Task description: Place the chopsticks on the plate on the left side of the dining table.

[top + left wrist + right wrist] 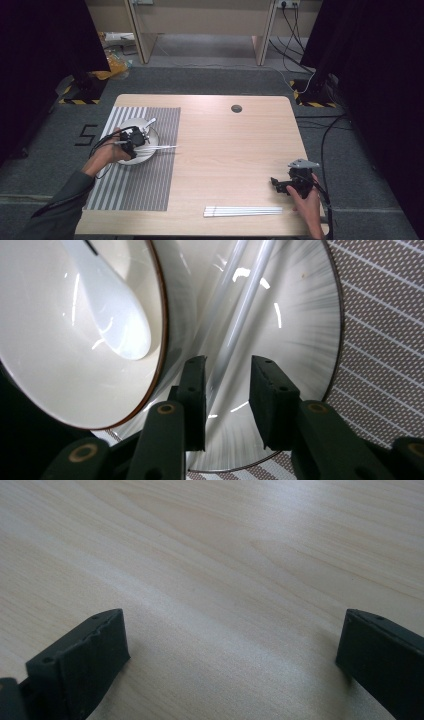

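A white bowl [50,340] with a white spoon [112,315] in it stands on a streaked plate [300,330]. Two white chopsticks [245,305] lie across the plate beside the bowl. They run down between the jaws of my left gripper [228,365], which stand apart, with the sticks nearer the left jaw. In the high view the left gripper [144,142] is over the plate [145,159], and the chopsticks [162,147] stick out to the right. My right gripper [276,184] rests at the right front of the table. In its own view the right gripper [232,625] is wide open over bare wood.
A grey striped placemat [145,185] lies under the plate on the table's left side. More white chopsticks [242,211] lie along the front edge, just left of the right hand. A round cable hole [236,108] sits near the far edge.
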### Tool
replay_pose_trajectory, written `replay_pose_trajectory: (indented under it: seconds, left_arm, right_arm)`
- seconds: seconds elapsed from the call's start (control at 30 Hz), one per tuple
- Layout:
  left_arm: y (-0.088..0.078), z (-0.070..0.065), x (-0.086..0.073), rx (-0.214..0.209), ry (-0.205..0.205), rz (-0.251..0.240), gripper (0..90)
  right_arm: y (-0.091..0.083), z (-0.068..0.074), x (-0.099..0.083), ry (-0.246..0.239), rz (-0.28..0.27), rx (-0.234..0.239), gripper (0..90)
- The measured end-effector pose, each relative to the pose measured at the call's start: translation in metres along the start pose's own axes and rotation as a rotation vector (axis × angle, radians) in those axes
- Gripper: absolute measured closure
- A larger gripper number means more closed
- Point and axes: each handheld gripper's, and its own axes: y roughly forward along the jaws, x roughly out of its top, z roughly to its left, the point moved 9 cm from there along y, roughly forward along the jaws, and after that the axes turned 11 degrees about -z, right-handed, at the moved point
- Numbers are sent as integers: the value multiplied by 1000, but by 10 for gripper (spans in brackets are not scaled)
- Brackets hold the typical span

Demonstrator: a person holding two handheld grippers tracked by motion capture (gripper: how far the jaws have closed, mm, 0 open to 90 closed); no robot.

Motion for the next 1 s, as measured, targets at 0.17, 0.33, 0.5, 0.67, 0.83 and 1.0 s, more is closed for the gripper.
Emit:
replay_pose_trajectory:
  seconds: [0.17,0.33,0.5,0.67,0.83,1.0]
  left_arm:
    - [0,3,-7,-6,-21,3,633]
    - [3,8,-16,14,-37,32,609]
    - [5,12,-21,13,-64,27,609]
    - [3,11,-22,27,-61,17,604]
    - [-4,9,-17,29,-46,6,594]
    - [-13,0,-4,30,-11,-30,597]
  right_arm:
    - [0,0,0,2,1,0,3]
    - [0,0,0,0,0,0,3]
    - [0,0,0,0,0,0,3]
    - [0,0,0,-1,0,0,3]
    - [0,0,0,0,0,0,3]
    - [0,0,0,0,0,0,3]
